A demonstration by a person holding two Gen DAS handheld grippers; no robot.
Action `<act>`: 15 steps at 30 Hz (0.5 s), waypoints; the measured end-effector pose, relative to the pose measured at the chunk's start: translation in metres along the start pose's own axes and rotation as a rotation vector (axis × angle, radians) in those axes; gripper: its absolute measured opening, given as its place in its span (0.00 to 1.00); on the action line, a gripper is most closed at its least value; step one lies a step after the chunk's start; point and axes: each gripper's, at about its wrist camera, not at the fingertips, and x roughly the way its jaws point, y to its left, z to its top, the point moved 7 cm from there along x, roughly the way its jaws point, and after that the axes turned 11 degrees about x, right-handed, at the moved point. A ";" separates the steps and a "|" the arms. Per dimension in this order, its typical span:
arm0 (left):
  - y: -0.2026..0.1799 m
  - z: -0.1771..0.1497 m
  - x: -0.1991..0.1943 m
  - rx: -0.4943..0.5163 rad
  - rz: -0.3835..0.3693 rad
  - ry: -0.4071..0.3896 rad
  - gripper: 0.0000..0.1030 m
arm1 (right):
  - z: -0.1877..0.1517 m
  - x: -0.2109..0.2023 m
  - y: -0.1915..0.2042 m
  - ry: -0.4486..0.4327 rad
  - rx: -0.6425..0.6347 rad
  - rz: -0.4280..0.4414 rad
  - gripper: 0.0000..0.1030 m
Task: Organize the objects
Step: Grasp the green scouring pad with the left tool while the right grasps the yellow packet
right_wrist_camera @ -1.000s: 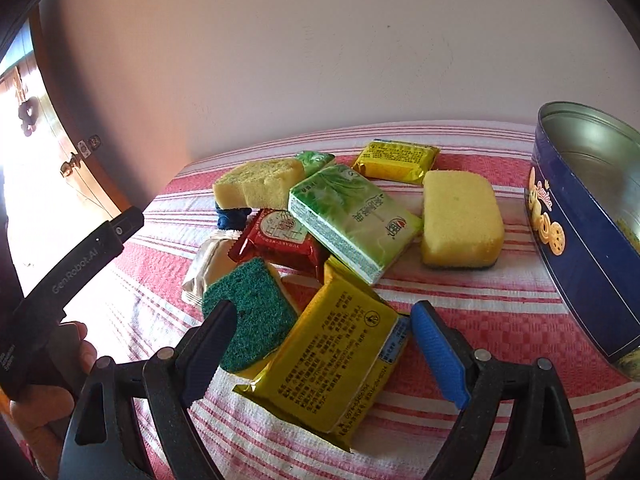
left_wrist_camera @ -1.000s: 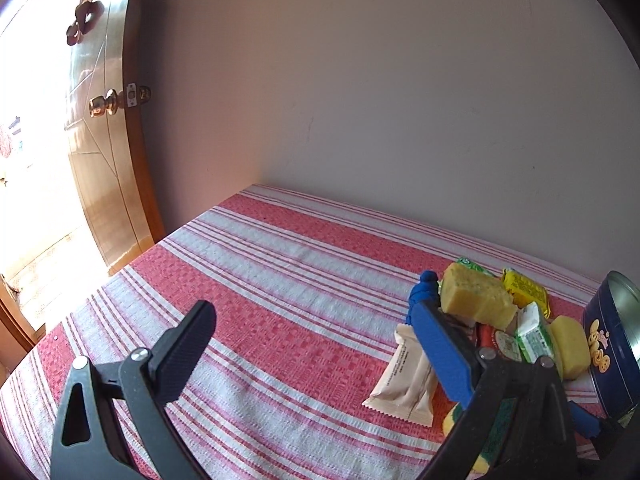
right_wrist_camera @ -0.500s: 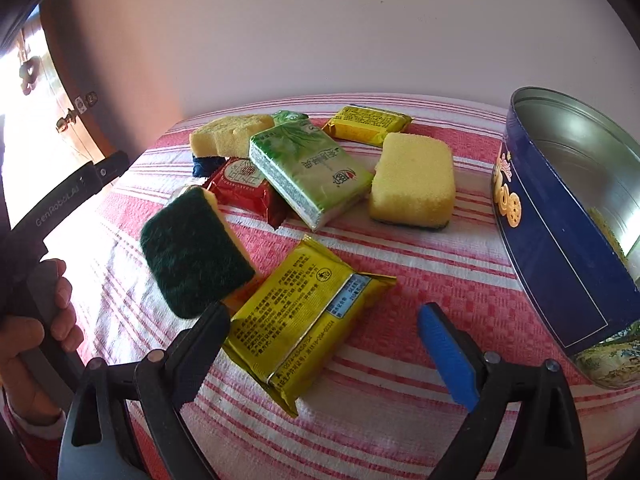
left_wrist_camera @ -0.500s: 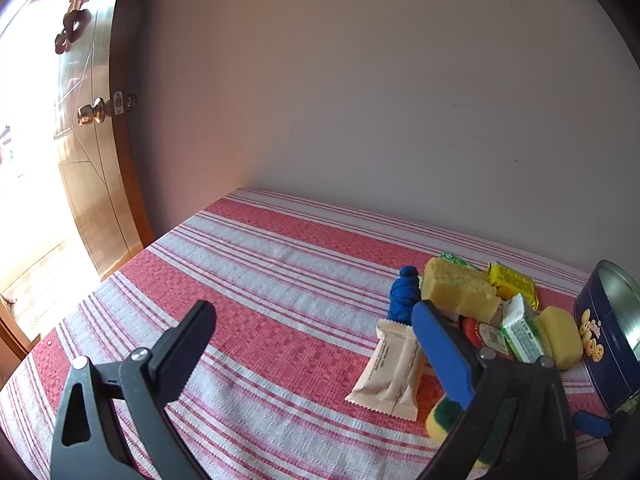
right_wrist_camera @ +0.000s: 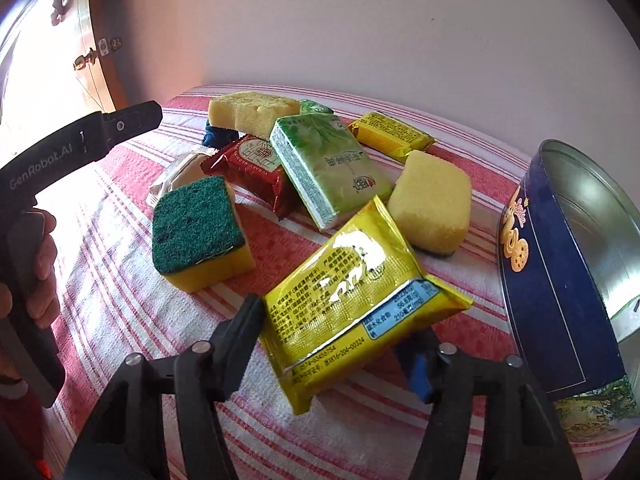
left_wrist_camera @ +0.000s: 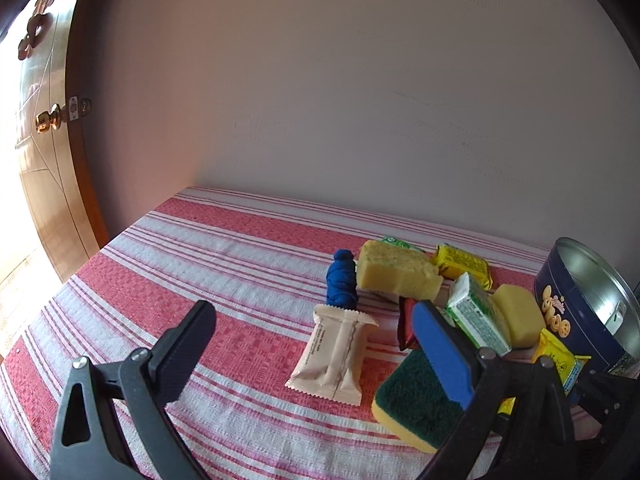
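I am holding my left hand-held gripper point(left_wrist_camera: 316, 338) released over the striped cloth point(left_wrist_camera: 224, 264) on the worktop, its jaws standing wide apart with nothing between them, and in the right wrist view my hand point(right_wrist_camera: 38, 268) is gripping its black handle at the left edge. Just right of that, the green-topped sponge point(right_wrist_camera: 200, 232) is lying on the cloth with its scouring side up, and behind it the beige wrapper point(right_wrist_camera: 176, 178), the blue cloth roll point(left_wrist_camera: 342, 284) and the red packet point(right_wrist_camera: 252, 170) are crowding together under a pale yellow sponge point(right_wrist_camera: 250, 112). The green tissue pack point(right_wrist_camera: 328, 168) is leaning on the red packet, with a small yellow packet point(right_wrist_camera: 390, 136) behind it and another yellow sponge point(right_wrist_camera: 432, 200) just beside it to the right. My right hand-held gripper point(right_wrist_camera: 340, 344) has just been closing, and its jaws are now pressing on the near end of the large yellow packet point(right_wrist_camera: 352, 296), which is tilting up off the cloth between them. Farthest right, the blue cookie tin point(right_wrist_camera: 560, 280) is standing open near the packet, its metal inside showing
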 end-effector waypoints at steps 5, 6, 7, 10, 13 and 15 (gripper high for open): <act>-0.019 -0.002 -0.001 0.038 0.011 0.006 0.97 | -0.001 -0.004 -0.004 -0.012 -0.027 0.013 0.56; -0.022 -0.003 -0.002 0.049 0.021 0.005 0.97 | -0.002 -0.006 -0.006 -0.011 -0.028 0.012 0.55; -0.025 -0.003 -0.004 0.062 0.033 0.003 0.97 | -0.002 -0.007 -0.008 -0.013 -0.028 0.004 0.55; -0.034 -0.004 -0.005 0.100 0.053 0.003 0.97 | -0.004 -0.012 -0.012 -0.014 -0.036 0.006 0.47; -0.039 -0.005 -0.006 0.110 0.059 0.010 0.97 | -0.004 -0.015 -0.018 -0.020 -0.034 0.012 0.35; -0.040 -0.005 -0.006 0.107 0.065 0.016 0.97 | -0.003 -0.017 -0.023 -0.016 -0.021 0.016 0.21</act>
